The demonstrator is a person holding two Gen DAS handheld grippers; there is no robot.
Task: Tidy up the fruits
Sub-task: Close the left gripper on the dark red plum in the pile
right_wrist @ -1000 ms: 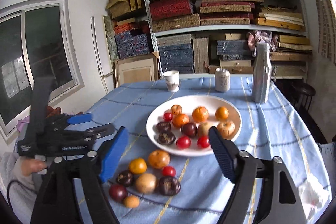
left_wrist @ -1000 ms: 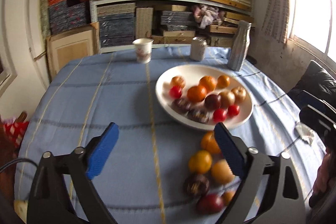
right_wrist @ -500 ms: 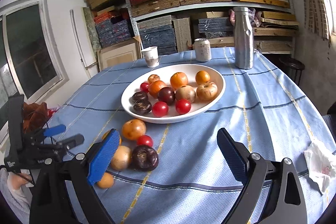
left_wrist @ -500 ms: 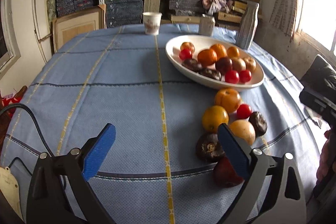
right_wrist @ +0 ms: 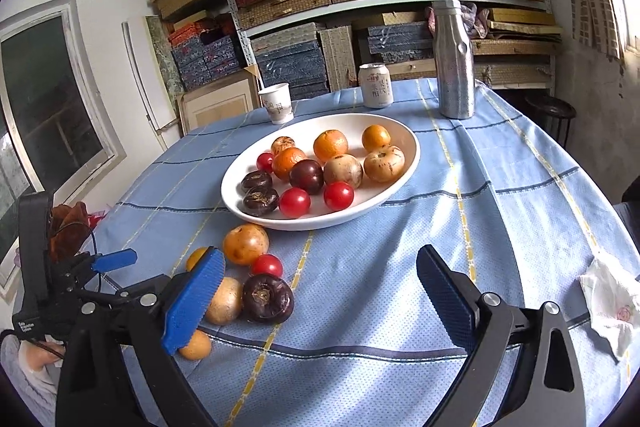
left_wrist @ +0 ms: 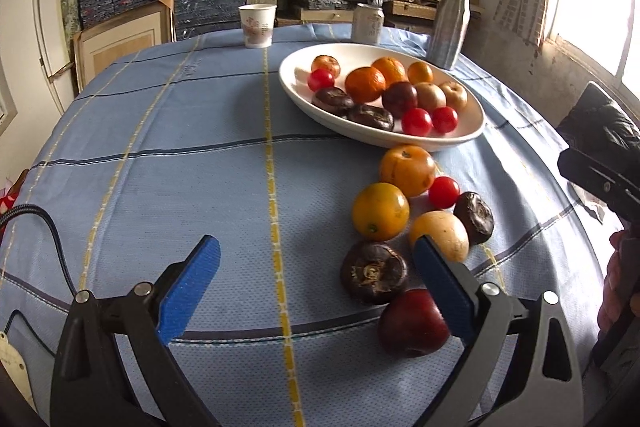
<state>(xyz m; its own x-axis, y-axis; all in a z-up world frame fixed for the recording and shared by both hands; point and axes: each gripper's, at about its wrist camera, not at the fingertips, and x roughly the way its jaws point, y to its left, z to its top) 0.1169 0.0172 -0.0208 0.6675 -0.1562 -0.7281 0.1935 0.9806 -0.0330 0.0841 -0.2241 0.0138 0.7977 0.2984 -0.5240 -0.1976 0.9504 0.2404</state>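
Note:
A white bowl (left_wrist: 440,143) (right_wrist: 320,223) holds oranges, tomatoes, dark and tan fruits. Several loose fruits lie on the blue cloth in front of it: an orange (left_wrist: 407,169), a yellow orange (left_wrist: 380,211), a cherry tomato (left_wrist: 443,191), a pale fruit (left_wrist: 440,233), two dark fruits (left_wrist: 374,277) and a red fruit (left_wrist: 412,323). My left gripper (left_wrist: 314,247) is open just left of this pile, its right finger over the pale and red fruits. Open too, my right gripper (right_wrist: 322,255) hovers right of the pile, nothing between its pads.
A paper cup (left_wrist: 257,25), a can (left_wrist: 368,25) and a metal bottle (left_wrist: 450,23) stand behind the bowl. A crumpled tissue (right_wrist: 612,303) lies at the table's right edge. A black cable (left_wrist: 40,227) hangs at the left edge. Packed shelves fill the back wall.
Both grippers have sunk toward the table and tipped downward, so the loose fruits now sit closer and larger. Both pairs of jaws have spread a little wider.

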